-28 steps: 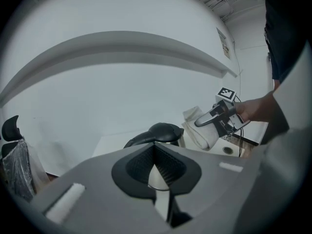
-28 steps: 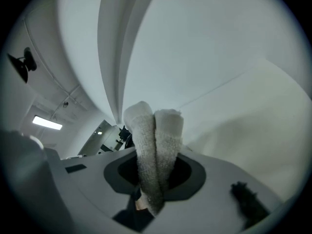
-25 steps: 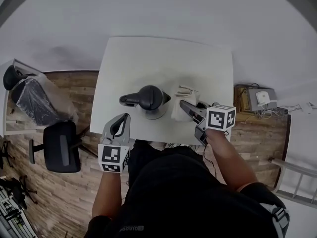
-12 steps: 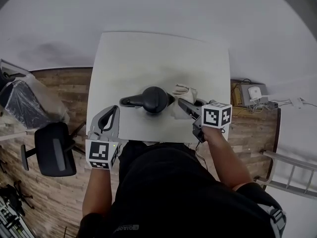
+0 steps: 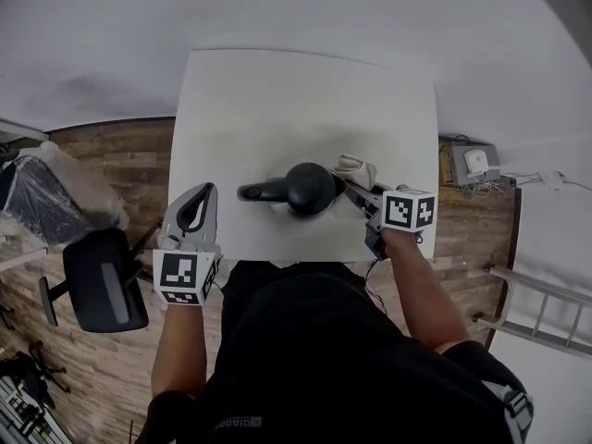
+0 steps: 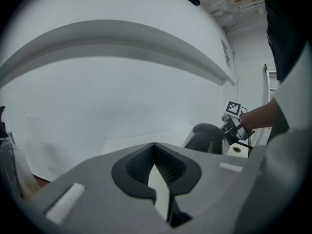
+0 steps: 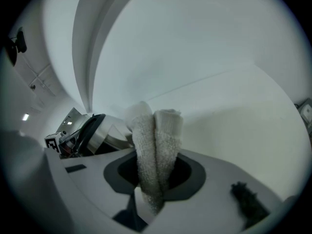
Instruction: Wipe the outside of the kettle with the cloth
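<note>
A dark kettle (image 5: 310, 188) with a steel body stands near the front edge of the white table (image 5: 277, 100), its handle (image 5: 262, 191) pointing left. My right gripper (image 5: 350, 192) sits close against the kettle's right side, shut on a folded off-white cloth (image 5: 357, 169). In the right gripper view the cloth (image 7: 156, 140) sticks up between the jaws, with the kettle (image 7: 100, 130) just left of it. My left gripper (image 5: 196, 202) hovers at the table's left front corner, away from the kettle, shut and empty. The left gripper view shows its tips (image 6: 155, 147) closed and the kettle (image 6: 207, 138) far right.
A black office chair (image 5: 102, 280) stands on the wood floor to the left, beside a plastic-covered object (image 5: 55, 202). A small device with cables (image 5: 472, 163) lies on the floor right of the table. A pale frame (image 5: 536, 313) lies at the lower right.
My left gripper has drawn away leftward from the kettle toward the table corner. My right gripper with the cloth has stayed against the kettle's right side.
</note>
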